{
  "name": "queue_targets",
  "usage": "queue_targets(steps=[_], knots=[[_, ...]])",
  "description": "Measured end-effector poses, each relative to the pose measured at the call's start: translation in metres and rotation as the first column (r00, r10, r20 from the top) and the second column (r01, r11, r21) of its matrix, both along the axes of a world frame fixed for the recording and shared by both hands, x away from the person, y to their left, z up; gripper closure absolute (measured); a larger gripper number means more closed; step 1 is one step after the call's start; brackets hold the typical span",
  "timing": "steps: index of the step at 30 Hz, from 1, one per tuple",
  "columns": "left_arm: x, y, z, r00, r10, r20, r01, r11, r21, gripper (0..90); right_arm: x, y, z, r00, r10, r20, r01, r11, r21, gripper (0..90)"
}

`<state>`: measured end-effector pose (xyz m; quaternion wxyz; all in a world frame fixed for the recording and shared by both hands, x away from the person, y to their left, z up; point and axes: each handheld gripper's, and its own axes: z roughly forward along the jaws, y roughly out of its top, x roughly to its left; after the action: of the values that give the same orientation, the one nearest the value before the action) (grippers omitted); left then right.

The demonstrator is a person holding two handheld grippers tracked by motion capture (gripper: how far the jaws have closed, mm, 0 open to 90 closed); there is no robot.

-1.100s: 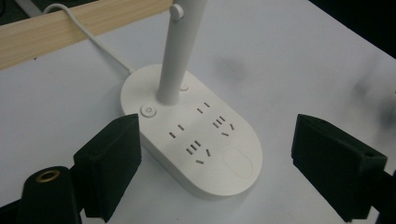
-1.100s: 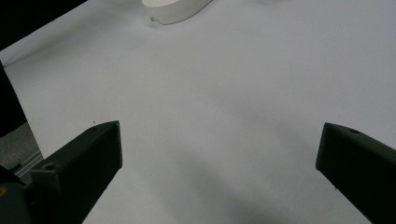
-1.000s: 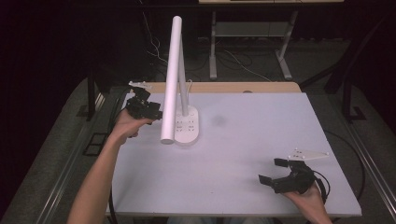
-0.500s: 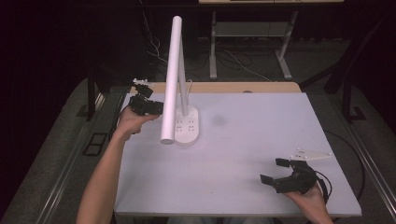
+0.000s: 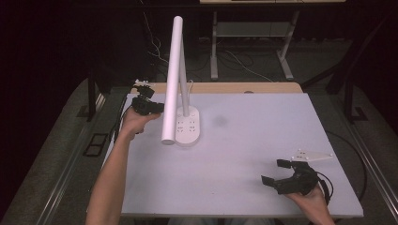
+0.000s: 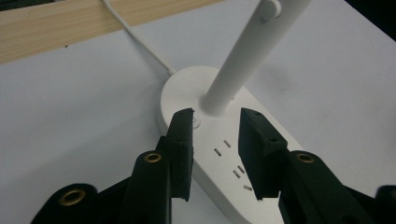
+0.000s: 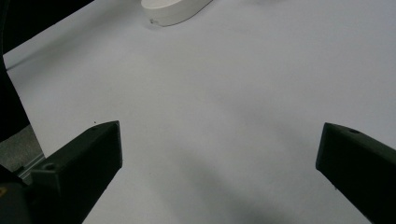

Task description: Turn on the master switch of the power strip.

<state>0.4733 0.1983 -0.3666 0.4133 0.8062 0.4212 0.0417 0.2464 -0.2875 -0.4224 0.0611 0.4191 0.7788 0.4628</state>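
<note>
Lamp blocks table's far-left; middle, right, near side open for passage.

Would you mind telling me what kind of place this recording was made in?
Probably a lab or workshop set up for recording: a plain white table holding a white desk lamp, loose cables on the floor, and dark surroundings with desk legs behind.

White bench w/ wood strip along far edge. Grey carpet floor, loose cables, metal desk legs behind. Room dark.
</note>
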Motion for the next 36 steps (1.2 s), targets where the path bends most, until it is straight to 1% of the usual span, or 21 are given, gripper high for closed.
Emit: queue_targets(steps=[1,3,4,5,6,7,9,10,11,14,16,20,23,26,27,36], knots=[[0.001,0.001,-0.001,0.9999,0.013,-0.007,-0.013,0.9996,-0.024,66.0,0.000,0.000,0.000,1.0000,0.001,0.000,-0.001,1.0000,0.000,0.0],[0.003,0.004,-0.004,0.9994,0.030,-0.015,-0.030,0.9979,-0.057,68.5,0.000,0.000,0.000,1.0000,0.000,0.000,0.000,1.0000,0.000,0.0],[0.004,0.005,-0.005,0.9983,0.049,-0.029,-0.052,0.9958,-0.075,70.2,0.000,-0.001,0.000,1.0000,0.000,0.000,0.000,1.0000,0.002,0.0],[0.005,0.006,-0.006,0.9982,0.052,-0.029,-0.054,0.9950,-0.083,71.7,0.000,-0.001,0.000,1.0000,0.001,0.000,-0.001,1.0000,0.005,0.0],[0.007,0.007,-0.008,0.9982,0.053,-0.028,-0.055,0.9949,-0.085,75.2,0.000,-0.001,0.000,1.0000,0.001,-0.001,-0.001,1.0000,0.006,0.0],[0.008,0.008,-0.009,0.9978,0.059,-0.031,-0.061,0.9944,-0.086,75.2,0.000,-0.001,0.000,1.0000,0.001,-0.001,-0.001,1.0000,0.006,0.0],[0.010,0.008,-0.011,0.9966,0.073,-0.039,-0.076,0.9923,-0.097,78.5,0.000,-0.001,0.000,1.0000,0.002,-0.001,-0.002,1.0000,0.006,0.0],[0.011,0.008,-0.012,0.9958,0.079,-0.046,-0.084,0.9909,-0.106,82.0,0.000,-0.001,0.001,1.0000,0.001,-0.001,-0.001,1.0000,0.005,0.0],[0.012,0.009,-0.013,0.9951,0.083,-0.052,-0.089,0.9890,-0.118,82.0,0.000,-0.001,0.001,1.0000,0.001,-0.001,-0.001,1.0000,0.005,0.0],[0.014,0.009,-0.017,0.9937,0.090,-0.067,-0.100,0.9811,-0.166,85.9,0.000,-0.002,0.001,1.0000,0.002,0.002,-0.002,1.0000,0.005,0.0],[0.015,0.008,-0.018,0.9934,0.091,-0.069,-0.101,0.9819,-0.160,89.2,0.001,-0.002,0.001,1.0000,0.004,0.001,-0.004,1.0000,0.008,0.0],[0.017,0.003,-0.023,0.9922,0.097,-0.078,-0.109,0.9804,-0.164,89.6,0.001,-0.001,0.001,1.0000,0.006,0.000,-0.006,0.9999,0.009,0.0],[0.019,-0.001,-0.027,0.9922,0.095,-0.081,-0.107,0.9812,-0.161,89.6,0.001,-0.001,0.001,1.0000,0.007,-0.001,-0.007,1.0000,0.007,0.0],[0.020,-0.004,-0.030,0.9911,0.098,-0.090,-0.112,0.9801,-0.164,89.7,0.001,-0.001,0.001,1.0000,0.009,0.001,-0.009,0.9999,0.006,0.0],[0.021,-0.004,-0.031,0.9917,0.096,-0.085,-0.109,0.9802,-0.166,89.7,0.001,-0.001,0.001,1.0000,0.009,0.002,-0.009,0.9999,0.005,0.0],[0.023,-0.009,-0.039,0.9906,0.097,-0.096,-0.112,0.9790,-0.170,89.7,0.001,-0.001,0.001,1.0000,0.005,0.003,-0.005,1.0000,0.007,0.0]])
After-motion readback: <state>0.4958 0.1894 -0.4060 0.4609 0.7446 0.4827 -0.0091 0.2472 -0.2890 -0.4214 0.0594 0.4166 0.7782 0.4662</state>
